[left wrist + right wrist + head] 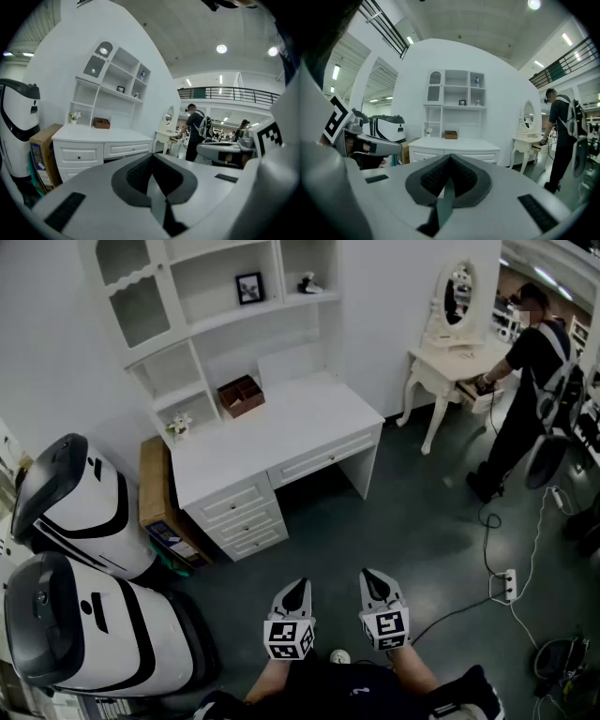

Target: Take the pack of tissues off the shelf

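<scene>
Approach stage: left hand-held gripper (296,587) and right hand-held gripper (373,576) are pressed together, empty, well apart from the bench (281,432). The pale pack (289,362), probably the tissues, stands beneath its shelves; next, walk up and spread the jaws

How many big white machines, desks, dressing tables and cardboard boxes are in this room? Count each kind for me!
big white machines: 2
desk: 1
dressing table: 1
cardboard box: 1
Total: 5
</scene>
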Available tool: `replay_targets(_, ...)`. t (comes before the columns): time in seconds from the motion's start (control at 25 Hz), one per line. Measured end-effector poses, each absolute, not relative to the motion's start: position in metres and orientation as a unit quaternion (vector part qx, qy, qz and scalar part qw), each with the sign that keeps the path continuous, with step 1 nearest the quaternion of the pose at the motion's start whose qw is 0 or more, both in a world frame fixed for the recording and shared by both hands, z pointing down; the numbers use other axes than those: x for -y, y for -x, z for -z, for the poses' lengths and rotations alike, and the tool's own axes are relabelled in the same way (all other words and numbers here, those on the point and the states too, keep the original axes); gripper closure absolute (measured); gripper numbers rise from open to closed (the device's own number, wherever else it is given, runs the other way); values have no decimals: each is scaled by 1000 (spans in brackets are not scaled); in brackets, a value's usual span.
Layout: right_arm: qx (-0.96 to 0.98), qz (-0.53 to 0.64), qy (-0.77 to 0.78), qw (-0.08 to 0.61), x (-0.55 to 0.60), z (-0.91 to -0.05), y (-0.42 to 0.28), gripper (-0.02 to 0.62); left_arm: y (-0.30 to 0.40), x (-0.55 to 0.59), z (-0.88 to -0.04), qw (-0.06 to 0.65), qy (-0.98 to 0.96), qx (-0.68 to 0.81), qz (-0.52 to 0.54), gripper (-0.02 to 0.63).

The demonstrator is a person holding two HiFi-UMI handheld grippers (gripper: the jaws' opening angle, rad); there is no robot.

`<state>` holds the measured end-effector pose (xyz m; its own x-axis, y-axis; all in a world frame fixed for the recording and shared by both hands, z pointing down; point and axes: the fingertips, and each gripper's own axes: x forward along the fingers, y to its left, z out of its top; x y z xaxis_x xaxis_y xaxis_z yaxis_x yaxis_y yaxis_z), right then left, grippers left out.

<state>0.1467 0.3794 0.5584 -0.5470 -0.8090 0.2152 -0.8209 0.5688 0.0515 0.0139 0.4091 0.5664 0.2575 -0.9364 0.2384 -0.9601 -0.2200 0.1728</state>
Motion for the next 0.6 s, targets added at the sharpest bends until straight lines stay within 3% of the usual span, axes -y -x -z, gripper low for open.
replay_targets(0.44,880,-42,-464,94,-393,-564,-138,584,-10,-419,-570,145,-792,592,-38,602)
replay_targets(0.48,882,-52,-460,87,-393,-564,-137,563,-11,-419,-571,151,-796,584,-37,586)
replay_targets(0.52,887,-64,-451,75,-393,-564,-135,450,-12,-417,-573,157,-800,578,-38,527)
replay_targets(0.56,893,-74,-440,60,-392,-562,-132,346,-12,-415,-574,161,-802,574,-39,425)
replay_targets(0.6,897,-82,-432,47,-391,-560,-129,298,-10,-414,-575,162,-802,573,-40,333)
